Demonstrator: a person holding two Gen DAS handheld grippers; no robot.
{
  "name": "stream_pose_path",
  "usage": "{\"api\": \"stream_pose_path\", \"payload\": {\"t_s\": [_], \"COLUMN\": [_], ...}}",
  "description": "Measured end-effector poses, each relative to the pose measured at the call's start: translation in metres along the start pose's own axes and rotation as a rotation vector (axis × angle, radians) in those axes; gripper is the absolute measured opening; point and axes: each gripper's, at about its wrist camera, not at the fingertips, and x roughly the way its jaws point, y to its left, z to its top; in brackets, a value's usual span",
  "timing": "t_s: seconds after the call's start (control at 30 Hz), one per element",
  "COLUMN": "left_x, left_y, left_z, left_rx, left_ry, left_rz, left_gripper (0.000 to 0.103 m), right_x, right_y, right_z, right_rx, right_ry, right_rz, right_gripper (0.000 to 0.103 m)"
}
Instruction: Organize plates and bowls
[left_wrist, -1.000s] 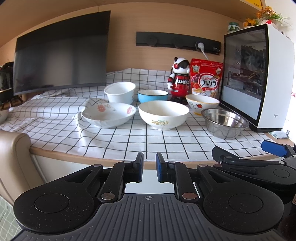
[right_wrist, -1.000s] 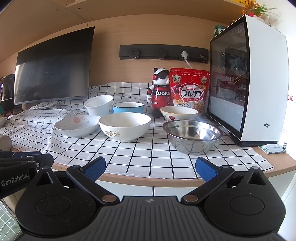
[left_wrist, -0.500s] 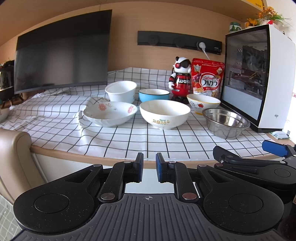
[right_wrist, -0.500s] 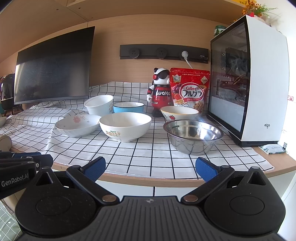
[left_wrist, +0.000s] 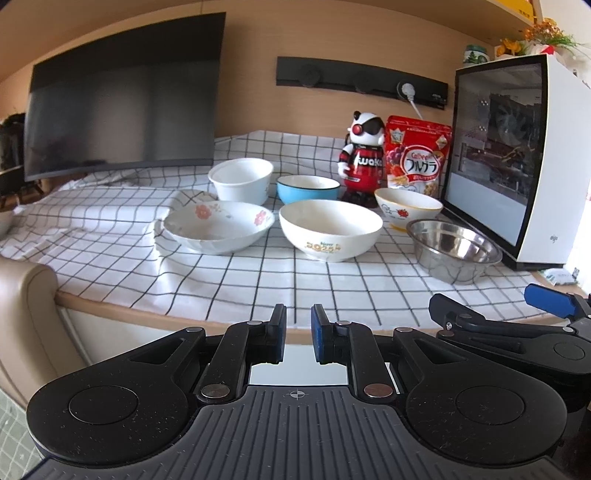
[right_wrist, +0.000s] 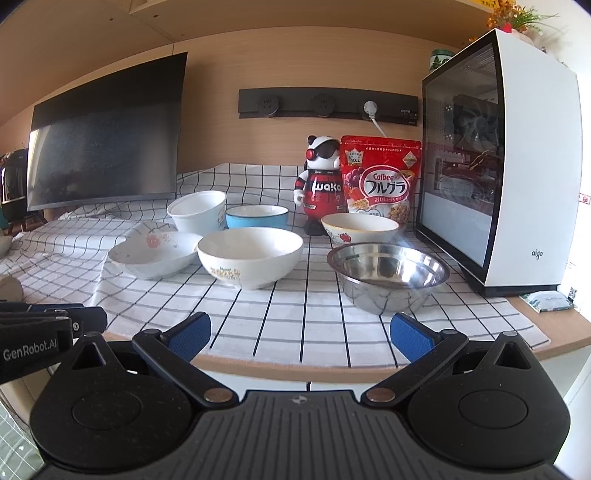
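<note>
Barely shifted since a second ago: same bowls in the same spots in both views, only a slight wobble of framing on the left side, nothing lifted or nudged. Left gripper (left_wrist: 297, 334) drawn in to a narrow gap, empty, held short of the counter edge (left_wrist: 177, 314). Right gripper (right_wrist: 300, 332) spread wide, also empty, likewise short of the edge and facing the steel bowl (right_wrist: 388, 273). On the checked cloth (left_wrist: 258, 288), front row from left to right: flowered dish (left_wrist: 218, 227), big white bowl (left_wrist: 330, 229), steel bowl. Behind them: tall white bowl (left_wrist: 242, 181), blue bowl (left_wrist: 308, 188), strawberry bowl (left_wrist: 408, 208). All six standing apart, none nested, though the flowered dish sits just beside the tall white bowl. Toy robot (left_wrist: 364, 155), cereal bag (left_wrist: 417, 162) and computer case (left_wrist: 517, 162) crowded at the right rear, monitor (left_wrist: 122, 99) at the left. Judged as the very start: no stacking begun, both tools merely poised. Likely first reach with the wide right tool toward the steel bowl, being nearest; a rim grip on smooth metal or glazed ceramic could slip.
</note>
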Motion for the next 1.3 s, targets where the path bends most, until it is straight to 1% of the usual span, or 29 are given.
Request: {"api": "stream_pose_path", "payload": {"t_s": [0.1,0.17,0.27,0.33,0.37,0.43,0.47,0.57,0.6,0.67,0.73,0.8,0.83,0.93,1.0,1.03,1.1,1.13,1.17,1.23,1.3], "left_x": [0.008,0.018,0.038,0.055,0.063,0.084,0.092,0.11,0.116,0.135,0.156,0.172,0.177,0.193,0.206,0.214,0.223,0.226,0.228,0.23,0.231], "left_y": [0.003,0.008,0.022,0.034,0.038,0.047,0.052,0.064,0.069,0.083,0.096,0.103,0.106,0.115,0.12,0.121,0.122,0.122,0.123,0.127,0.131], "left_z": [0.016,0.031,0.056,0.072,0.077,0.09,0.095,0.11,0.115,0.123,0.127,0.129,0.13,0.125,0.118,0.114,0.11,0.11,0.11,0.112,0.116], "left_rx": [0.0,-0.024,-0.1,-0.16,-0.185,-0.222,-0.236,-0.254,-0.26,-0.292,-0.328,-0.31,-0.293,-0.287,-0.315,-0.335,-0.369,-0.39,-0.415,-0.465,-0.528], "left_ry": [0.003,0.026,0.083,0.133,0.158,0.225,0.244,0.274,0.291,0.343,0.411,0.457,0.469,0.495,0.556,0.596,0.632,0.636,0.625,0.579,0.529], "left_rz": [-0.029,-0.071,-0.154,-0.206,-0.219,-0.221,-0.226,-0.263,-0.276,-0.302,-0.314,-0.304,-0.311,-0.375,-0.413,-0.447,-0.52,-0.545,-0.545,-0.509,-0.469], "left_gripper": [0.017,0.018,0.018,0.018,0.018,0.018,0.018,0.018,0.018,0.018,0.018,0.018,0.018,0.018,0.018,0.018,0.018,0.018,0.018,0.018,0.018], "right_x": [0.008,0.016,0.031,0.042,0.048,0.06,0.067,0.091,0.099,0.114,0.128,0.141,0.149,0.171,0.183,0.19,0.205,0.217,0.228,0.252,0.272], "right_y": [-0.005,-0.009,-0.016,-0.021,-0.022,-0.025,-0.025,-0.024,-0.022,-0.02,-0.018,-0.012,-0.008,0.004,0.009,0.01,0.007,0.004,0.0,-0.007,-0.011], "right_z": [0.017,0.031,0.054,0.069,0.077,0.092,0.1,0.127,0.134,0.149,0.16,0.167,0.17,0.174,0.178,0.181,0.186,0.188,0.189,0.189,0.187], "right_rx": [0.006,0.006,0.01,0.035,0.048,0.076,0.09,0.122,0.126,0.143,0.178,0.203,0.212,0.199,0.172,0.156,0.139,0.138,0.139,0.138,0.108], "right_ry": [0.005,0.019,0.041,0.054,0.065,0.095,0.113,0.171,0.188,0.216,0.244,0.278,0.292,0.326,0.36,0.385,0.429,0.459,0.491,0.548,0.573], "right_rz": [0.003,0.014,0.025,0.022,0.019,0.018,0.022,0.05,0.069,0.135,0.197,0.227,0.236,0.231,0.207,0.204,0.229,0.251,0.265,0.28,0.289], "right_gripper": [0.103,0.103,0.103,0.103,0.103,0.103,0.103,0.103,0.103,0.103,0.103,0.103,0.103,0.103,0.103,0.103,0.103,0.103,0.103,0.103,0.103]}}
